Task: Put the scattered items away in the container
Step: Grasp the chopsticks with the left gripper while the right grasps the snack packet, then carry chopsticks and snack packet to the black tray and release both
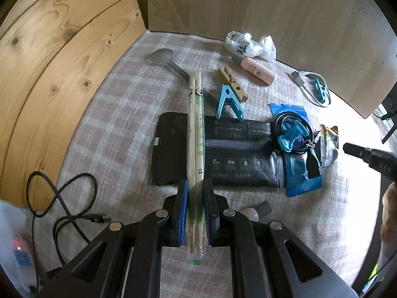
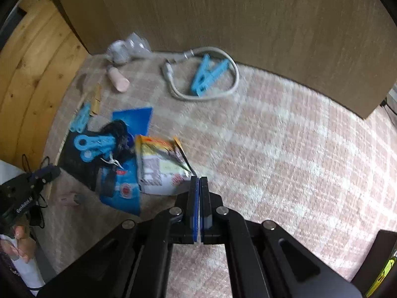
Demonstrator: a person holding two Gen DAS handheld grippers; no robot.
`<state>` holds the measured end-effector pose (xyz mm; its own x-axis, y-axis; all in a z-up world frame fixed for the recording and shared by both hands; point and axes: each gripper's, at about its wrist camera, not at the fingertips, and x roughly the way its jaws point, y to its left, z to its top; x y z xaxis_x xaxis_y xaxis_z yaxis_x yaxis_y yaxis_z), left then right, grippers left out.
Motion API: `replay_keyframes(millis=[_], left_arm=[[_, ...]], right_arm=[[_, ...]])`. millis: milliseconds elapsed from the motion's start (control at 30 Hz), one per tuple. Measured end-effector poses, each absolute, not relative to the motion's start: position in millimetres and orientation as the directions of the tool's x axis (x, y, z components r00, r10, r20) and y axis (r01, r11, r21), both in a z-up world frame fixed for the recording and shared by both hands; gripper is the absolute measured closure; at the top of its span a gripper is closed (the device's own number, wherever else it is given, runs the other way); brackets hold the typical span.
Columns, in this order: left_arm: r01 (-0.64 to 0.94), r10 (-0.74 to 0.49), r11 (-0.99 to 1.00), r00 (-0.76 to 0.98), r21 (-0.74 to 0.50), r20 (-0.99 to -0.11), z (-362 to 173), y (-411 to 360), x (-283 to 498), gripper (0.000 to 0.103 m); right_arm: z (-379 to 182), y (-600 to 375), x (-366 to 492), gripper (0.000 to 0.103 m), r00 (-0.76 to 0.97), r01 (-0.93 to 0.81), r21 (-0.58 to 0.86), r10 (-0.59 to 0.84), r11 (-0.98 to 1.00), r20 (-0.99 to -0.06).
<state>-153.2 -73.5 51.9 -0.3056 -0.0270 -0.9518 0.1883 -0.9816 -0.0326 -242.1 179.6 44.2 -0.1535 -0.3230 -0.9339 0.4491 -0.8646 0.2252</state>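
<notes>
Left gripper clamped on wrapped chopsticks, lying across black packet. Right gripper pressed shut, empty, just right of yellow sachet. Blue clip touching black packet's far edge.

three blue clips, two cables

The right half of the blanket lay bare, with easy room for a hand to pass. Left of it the clutter crowded together: black pouch, blue packet, clips, a spoon. A white cable looped by the wooden panel that walled off the far side.
</notes>
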Motion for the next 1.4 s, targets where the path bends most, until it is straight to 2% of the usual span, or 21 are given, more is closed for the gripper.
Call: replay_keyframes(millis=[33,67,100,133,167,400,433,467,500,533,600,667,867,1067,1267,1400], left_arm=[[0.188,-0.024,-0.982,-0.307,-0.036,-0.951,52,-74,-152,0.092],[0.187,-0.016,-0.981,-0.308,-0.044,-0.951,53,-74,-152,0.092],[0.189,-0.013,-0.981,-0.308,-0.048,-0.951,50,-80,-162,0.092],[0.190,-0.010,-0.980,-0.308,-0.051,-0.951,50,-80,-162,0.092],[0.190,-0.009,-0.980,-0.308,-0.053,-0.951,50,-80,-164,0.092],[0.207,-0.008,-0.977,-0.312,-0.059,-0.950,56,-86,-162,0.092],[0.209,-0.008,-0.976,-0.314,-0.061,-0.950,57,-87,-163,0.092],[0.211,-0.009,-0.976,-0.317,-0.061,-0.948,58,-87,-162,0.092],[0.210,-0.009,-0.976,-0.319,-0.061,-0.948,59,-87,-162,0.092],[0.210,-0.011,-0.976,-0.322,-0.060,-0.947,60,-87,-162,0.092],[0.210,-0.010,-0.976,-0.327,-0.062,-0.945,62,-84,-161,0.092],[0.204,-0.004,-0.977,-0.332,-0.068,-0.943,65,-79,-160,0.092],[0.179,0.007,-0.981,-0.352,-0.075,-0.936,78,-62,-153,0.092],[0.132,0.023,-0.988,-0.398,-0.082,-0.917,105,-41,-135,0.092],[0.058,0.071,-0.993,-0.423,-0.105,-0.903,126,0,-117,0.092],[-0.023,0.126,-0.991,-0.438,-0.129,-0.890,141,47,-100,0.092]], right_arm=[[47,179,-243,0.097,-0.165,0.449,0.214,-0.316,-0.867,-0.934],[48,176,-243,0.074,-0.150,0.451,0.221,-0.318,-0.864,-0.936],[48,172,-243,0.043,-0.118,0.451,0.241,-0.325,-0.859,-0.938],[50,164,-243,0.035,-0.106,0.453,0.254,-0.335,-0.855,-0.936],[54,160,-241,0.033,-0.126,0.462,0.248,-0.340,-0.852,-0.932],[31,129,-239,0.034,-0.143,0.518,0.113,-0.215,-0.848,-0.966],[32,128,-237,0.037,-0.176,0.529,0.087,-0.209,-0.844,-0.962],[31,127,-236,0.045,-0.191,0.535,0.063,-0.193,-0.842,-0.962],[33,127,-235,0.061,-0.214,0.535,0.035,-0.175,-0.844,-0.961],[35,129,-235,0.068,-0.220,0.532,0.030,-0.172,-0.846,-0.960],[37,139,-239,0.092,-0.180,0.513,0.085,-0.204,-0.854,-0.962],[37,151,-242,0.094,-0.146,0.483,0.133,-0.230,-0.866,-0.962],[42,174,-228,0.096,-0.172,0.440,0.153,-0.250,-0.885,-0.953],[71,201,-208,0.096,-0.216,0.396,0.192,-0.294,-0.898,-0.931],[108,240,-183,0.096,-0.273,0.351,0.189,-0.293,-0.917,-0.916],[112,264,-163,0.096,-0.306,0.292,0.214,-0.303,-0.932,-0.902]])
